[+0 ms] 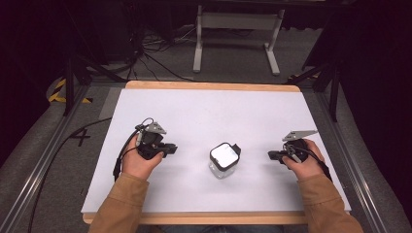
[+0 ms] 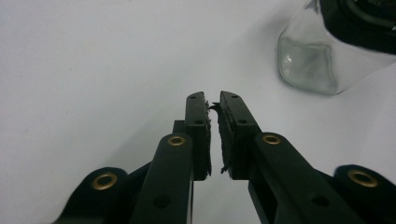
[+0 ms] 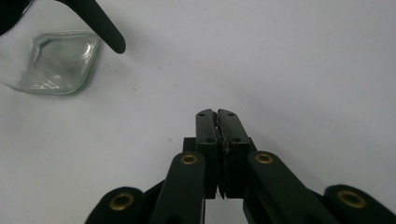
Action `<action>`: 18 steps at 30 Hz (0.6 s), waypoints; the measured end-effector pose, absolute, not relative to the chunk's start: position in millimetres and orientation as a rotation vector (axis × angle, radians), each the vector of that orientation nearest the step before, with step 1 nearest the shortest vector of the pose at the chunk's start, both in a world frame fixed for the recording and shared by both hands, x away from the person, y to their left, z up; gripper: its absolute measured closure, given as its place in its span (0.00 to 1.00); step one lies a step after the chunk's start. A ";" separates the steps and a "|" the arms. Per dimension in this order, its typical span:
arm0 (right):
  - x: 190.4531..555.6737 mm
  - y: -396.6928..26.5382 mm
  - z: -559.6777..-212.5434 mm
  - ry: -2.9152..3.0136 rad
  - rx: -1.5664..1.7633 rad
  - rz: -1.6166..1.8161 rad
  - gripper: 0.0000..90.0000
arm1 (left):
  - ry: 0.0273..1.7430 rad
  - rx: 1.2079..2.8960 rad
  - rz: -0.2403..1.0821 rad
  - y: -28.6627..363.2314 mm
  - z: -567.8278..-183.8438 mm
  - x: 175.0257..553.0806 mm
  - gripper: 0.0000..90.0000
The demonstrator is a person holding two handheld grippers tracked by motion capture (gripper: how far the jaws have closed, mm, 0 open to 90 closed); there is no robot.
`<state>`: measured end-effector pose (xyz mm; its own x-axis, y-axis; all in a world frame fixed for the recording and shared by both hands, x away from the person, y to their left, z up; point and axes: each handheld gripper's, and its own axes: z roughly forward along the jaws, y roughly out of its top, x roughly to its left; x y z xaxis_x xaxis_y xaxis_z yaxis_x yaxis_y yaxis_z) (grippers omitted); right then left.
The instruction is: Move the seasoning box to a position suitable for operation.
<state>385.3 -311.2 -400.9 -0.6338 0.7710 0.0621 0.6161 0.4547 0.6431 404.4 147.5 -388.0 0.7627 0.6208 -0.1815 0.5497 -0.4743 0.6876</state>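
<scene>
Tan sleeves come in at six o'clock, each hand holding a tool low over the white table. Left gripper sits at nine o'clock of the glass jar, its jaws nearly together with a thin slit between, pinching nothing. Right gripper sits at three o'clock, jaws pressed together, empty. Both point inward at the jar, which stands upright between them, apart from both; I'd guess they are poised to approach it.

The glass jar is cut off at the top edge of both gripper views, its contents indiscernible.
</scene>
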 end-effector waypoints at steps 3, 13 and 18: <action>382.1 -314.4 -399.7 2.462 1.203 0.951 0.98 | 0.852 2.194 0.118 145.8 -386.1 406.1 0.94; 375.3 -321.5 -398.1 2.441 1.224 0.973 0.97 | 0.806 2.192 0.120 133.1 -385.8 410.5 0.97; 369.7 -321.7 -400.1 2.437 1.216 0.974 0.97 | 0.743 2.227 0.118 112.7 -380.4 409.0 0.97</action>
